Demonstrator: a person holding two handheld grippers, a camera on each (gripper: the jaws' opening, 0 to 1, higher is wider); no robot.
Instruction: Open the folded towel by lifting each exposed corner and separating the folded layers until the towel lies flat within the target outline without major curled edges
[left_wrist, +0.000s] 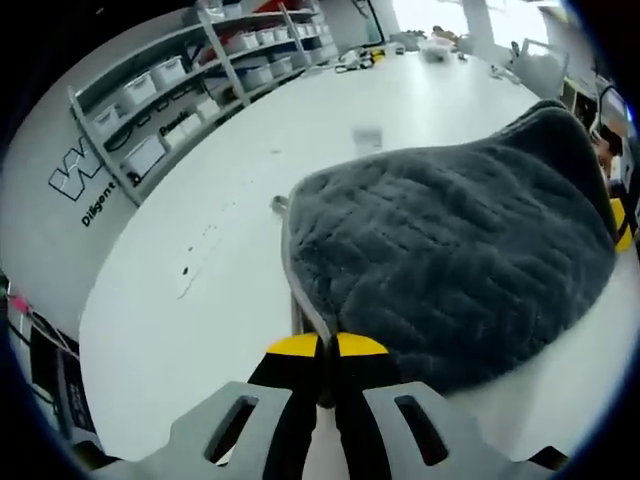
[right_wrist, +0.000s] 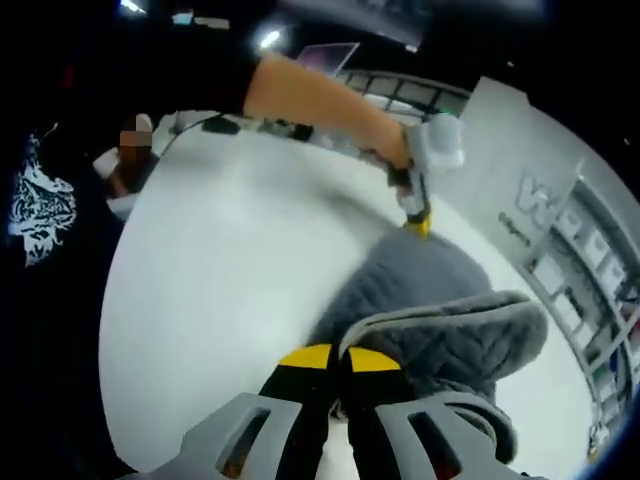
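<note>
Both tools (left_wrist: 328, 348) (right_wrist: 335, 362) clamped on towel (left_wrist: 450, 260) edges

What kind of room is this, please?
Probably a lab or workshop. Open shelving holds white storage bins, the wall carries printed lettering, and a large white table serves as the workspace, with a grey towel on it.

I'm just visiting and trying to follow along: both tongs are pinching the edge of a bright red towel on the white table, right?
Not quite: the towel is dark grey, not red, as the left gripper view shows. The rest holds: the left tongs and the right tongs are each closed on its edge, and it lies on the white table.
</note>
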